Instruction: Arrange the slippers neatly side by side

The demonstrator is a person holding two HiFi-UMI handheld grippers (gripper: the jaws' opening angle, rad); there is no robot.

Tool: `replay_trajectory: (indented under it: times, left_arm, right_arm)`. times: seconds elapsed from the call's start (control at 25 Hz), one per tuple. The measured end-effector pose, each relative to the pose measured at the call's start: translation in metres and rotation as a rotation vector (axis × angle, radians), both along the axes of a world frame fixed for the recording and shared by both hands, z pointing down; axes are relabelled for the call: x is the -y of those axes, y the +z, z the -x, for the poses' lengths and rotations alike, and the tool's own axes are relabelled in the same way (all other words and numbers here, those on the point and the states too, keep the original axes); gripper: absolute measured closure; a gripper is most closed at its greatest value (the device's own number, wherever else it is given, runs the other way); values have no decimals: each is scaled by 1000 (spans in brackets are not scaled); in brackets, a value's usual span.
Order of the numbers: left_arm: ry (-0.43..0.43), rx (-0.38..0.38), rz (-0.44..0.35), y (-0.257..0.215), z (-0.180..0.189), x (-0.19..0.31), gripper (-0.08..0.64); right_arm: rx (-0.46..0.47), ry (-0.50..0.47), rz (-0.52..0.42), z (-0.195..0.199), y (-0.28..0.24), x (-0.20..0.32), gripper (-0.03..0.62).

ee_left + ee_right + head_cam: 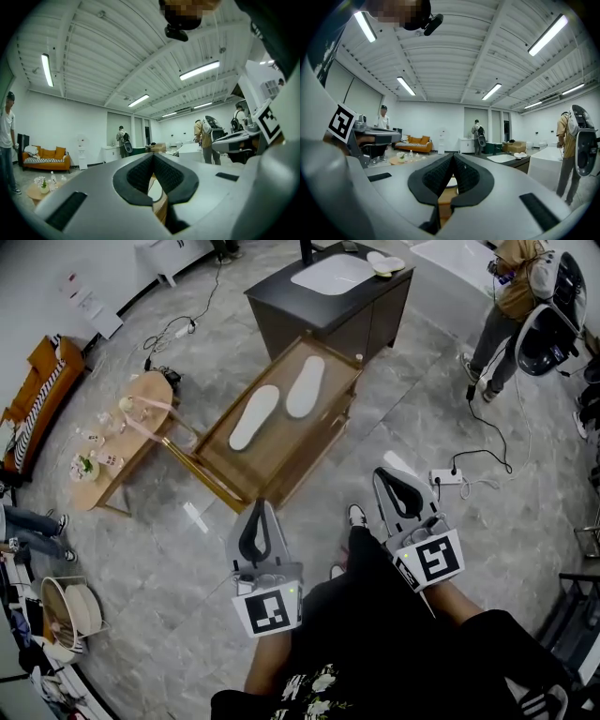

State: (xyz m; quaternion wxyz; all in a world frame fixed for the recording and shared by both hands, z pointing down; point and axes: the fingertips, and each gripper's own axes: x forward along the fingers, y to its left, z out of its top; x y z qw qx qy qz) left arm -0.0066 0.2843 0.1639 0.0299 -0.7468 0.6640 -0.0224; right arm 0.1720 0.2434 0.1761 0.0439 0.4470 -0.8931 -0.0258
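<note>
Judging by how things lie, the task is not yet begun. The low wooden tray table [286,446] stands on the grey floor at about 12 o'clock from the person, in front of a dark vanity cabinet [375,310]. On the table lie the two white slippers. The nearer slipper [255,416] sits at roughly 8 o'clock of the farther slipper [306,385]. They point much the same way but are staggered lengthwise with a gap between them, so their ends do not line up. What is left, as I read it, is to reach the table, take one slipper and bring it level with and close beside the other.

Both tools are held low in front of the body, at about 6 o'clock in the head view. They point level towards the table and are well apart from it. The left gripper [259,512] has its jaws pressed together on nothing. The right gripper [386,482] is likewise pressed together with nothing in it.
</note>
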Motion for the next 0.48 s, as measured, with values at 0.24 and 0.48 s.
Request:
replay_trajectory:
  times: [0.24, 0.48]
  left_arm:
    - [-30, 9, -3, -5, 10, 27, 558]
    - [-26, 31, -10, -6, 0, 50, 558]
  right_arm:
    - [13, -29, -7, 9, -3, 30, 595]
    - [28, -34, -9, 3, 0, 55, 595]
